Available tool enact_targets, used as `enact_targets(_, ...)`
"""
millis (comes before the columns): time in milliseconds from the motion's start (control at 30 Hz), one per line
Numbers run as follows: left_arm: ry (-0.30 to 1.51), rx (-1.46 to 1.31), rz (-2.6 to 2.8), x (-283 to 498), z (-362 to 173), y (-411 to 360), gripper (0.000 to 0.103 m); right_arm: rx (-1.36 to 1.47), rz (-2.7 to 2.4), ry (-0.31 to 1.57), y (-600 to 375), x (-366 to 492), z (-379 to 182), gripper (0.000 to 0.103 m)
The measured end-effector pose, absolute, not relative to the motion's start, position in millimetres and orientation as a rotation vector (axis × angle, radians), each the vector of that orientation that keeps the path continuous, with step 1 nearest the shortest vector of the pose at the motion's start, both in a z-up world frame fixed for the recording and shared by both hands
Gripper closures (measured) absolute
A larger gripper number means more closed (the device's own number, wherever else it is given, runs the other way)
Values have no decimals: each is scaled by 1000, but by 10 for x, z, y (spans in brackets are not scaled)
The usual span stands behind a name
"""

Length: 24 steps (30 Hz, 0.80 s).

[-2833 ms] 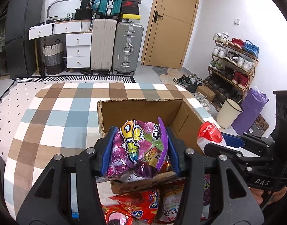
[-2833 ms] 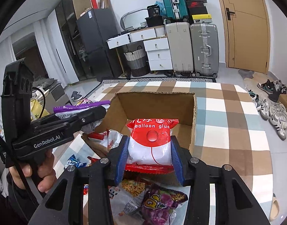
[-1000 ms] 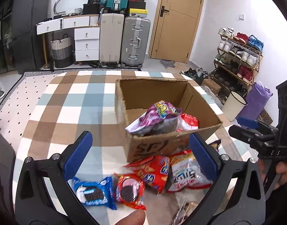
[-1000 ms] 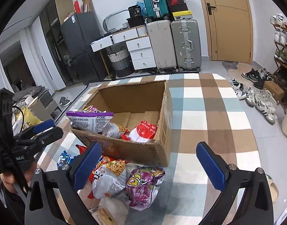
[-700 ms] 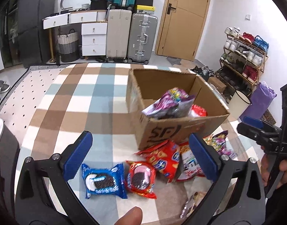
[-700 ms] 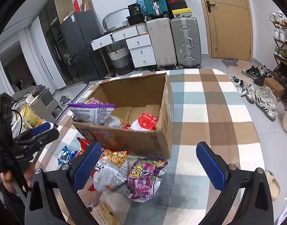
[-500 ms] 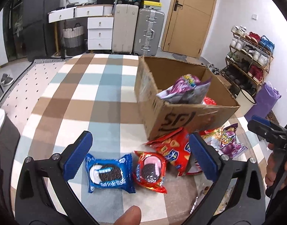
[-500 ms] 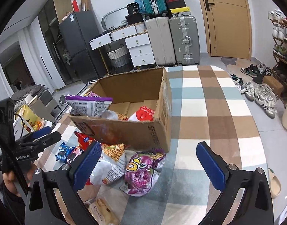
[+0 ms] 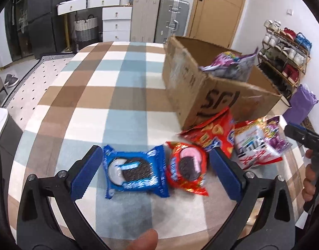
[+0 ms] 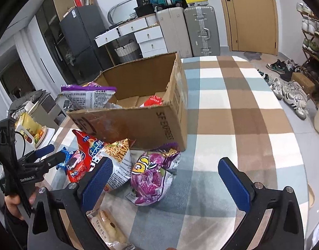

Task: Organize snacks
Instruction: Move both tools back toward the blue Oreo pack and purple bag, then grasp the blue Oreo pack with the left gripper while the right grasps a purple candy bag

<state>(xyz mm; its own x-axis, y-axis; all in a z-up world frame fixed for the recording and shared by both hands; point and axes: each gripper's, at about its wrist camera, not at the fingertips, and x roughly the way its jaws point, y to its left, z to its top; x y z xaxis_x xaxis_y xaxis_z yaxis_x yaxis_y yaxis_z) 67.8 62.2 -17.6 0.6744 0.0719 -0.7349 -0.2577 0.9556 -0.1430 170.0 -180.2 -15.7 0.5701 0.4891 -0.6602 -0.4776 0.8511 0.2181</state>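
Note:
My left gripper [image 9: 157, 173] is open, its blue pads straddling a blue cookie pack [image 9: 135, 170] and a red cookie pack [image 9: 187, 167] that lie flat on the checked cloth. My right gripper [image 10: 166, 181] is also open, low over a purple snack bag [image 10: 152, 179], with a white noodle-snack bag [image 10: 116, 156] by its left pad. The cardboard box [image 10: 138, 123] stands behind them and holds a purple bag [image 10: 87, 95] and a red-and-white bag [image 10: 154, 100]. A red chip bag [image 9: 211, 134] leans against the box front.
A wrapped bread roll [image 10: 108, 227] lies near the table's front edge. The checked tablecloth [image 10: 242, 125] stretches right of the box. Suitcases [image 10: 201, 31], drawers and a fridge line the far wall; a shoe rack [image 9: 284, 58] stands off the table's right side.
Both grippers let go of their bags into the box, opened wide and pulled back. The left has swung down over the cookie packs; the right has lowered toward the purple bag.

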Motion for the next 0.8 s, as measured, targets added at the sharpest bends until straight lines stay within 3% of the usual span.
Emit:
enact_targets(600, 925, -308, 274, 662, -559, 1053, 2, 35, 562, 880, -1767, 1891, -430, 1)
enact_targets(800, 939, -288, 266, 705, -610, 1008, 3, 46, 593, 908, -1729, 1976, -515, 12)
